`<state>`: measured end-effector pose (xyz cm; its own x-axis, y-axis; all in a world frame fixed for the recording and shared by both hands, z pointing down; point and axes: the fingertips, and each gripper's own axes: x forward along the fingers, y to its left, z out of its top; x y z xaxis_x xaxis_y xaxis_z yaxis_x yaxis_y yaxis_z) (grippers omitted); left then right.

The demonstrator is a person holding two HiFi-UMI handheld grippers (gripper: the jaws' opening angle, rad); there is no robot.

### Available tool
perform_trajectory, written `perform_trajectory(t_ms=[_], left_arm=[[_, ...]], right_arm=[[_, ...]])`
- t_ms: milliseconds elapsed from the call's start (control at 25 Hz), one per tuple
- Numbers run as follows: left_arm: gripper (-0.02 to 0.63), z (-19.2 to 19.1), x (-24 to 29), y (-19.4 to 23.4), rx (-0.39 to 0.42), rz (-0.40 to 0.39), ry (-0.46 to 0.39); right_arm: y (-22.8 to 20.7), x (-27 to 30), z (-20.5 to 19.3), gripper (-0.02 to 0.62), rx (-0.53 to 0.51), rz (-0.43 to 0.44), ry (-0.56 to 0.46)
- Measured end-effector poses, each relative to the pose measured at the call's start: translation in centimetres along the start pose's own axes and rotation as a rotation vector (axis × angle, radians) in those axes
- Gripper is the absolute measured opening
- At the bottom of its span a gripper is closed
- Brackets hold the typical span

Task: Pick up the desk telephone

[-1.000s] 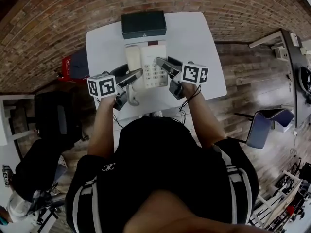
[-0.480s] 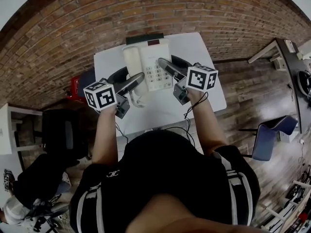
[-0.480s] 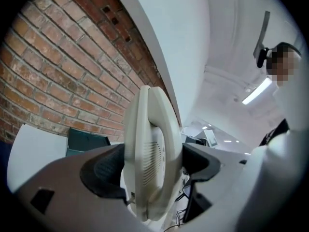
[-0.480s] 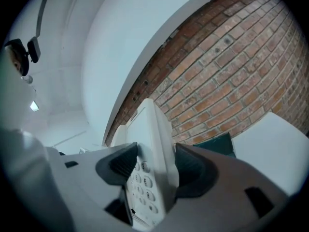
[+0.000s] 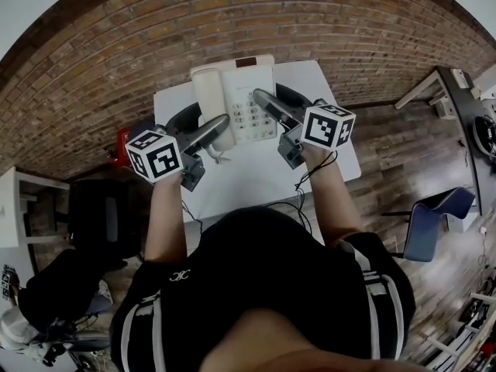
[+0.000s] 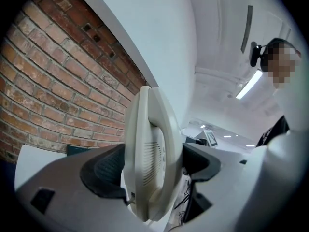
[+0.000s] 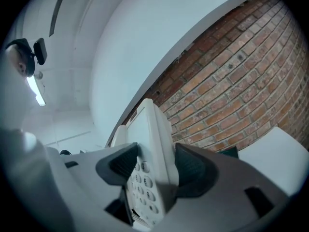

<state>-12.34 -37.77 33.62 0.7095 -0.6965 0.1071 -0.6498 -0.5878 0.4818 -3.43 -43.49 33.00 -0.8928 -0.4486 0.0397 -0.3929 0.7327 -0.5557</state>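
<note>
Two tongs, one desk telephone [image 5: 242, 91]: left tongs [image 5: 203, 124] pinching handset side, right tongs [image 5: 279, 104] pinching keypad side.

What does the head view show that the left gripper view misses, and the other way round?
Only the head view shows the telephone's keypad, the white table below it, the person's forearms and a blue chair. Only the left gripper view shows the ceiling light and the left gripper's dark pads pressed against the handset. Both show the brick wall and the gripped telephone.
</note>
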Motion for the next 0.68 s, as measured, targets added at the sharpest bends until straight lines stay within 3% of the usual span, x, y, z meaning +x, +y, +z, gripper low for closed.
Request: perform_trajectory(t_ms=[680], left_arm=[[0.364, -0.9, -0.2, 0.6, -0.033, 0.011, 0.019]], right_arm=[[-0.4, 0.1, -1.2, 0.219, 0.048, -0.014, 0.019]])
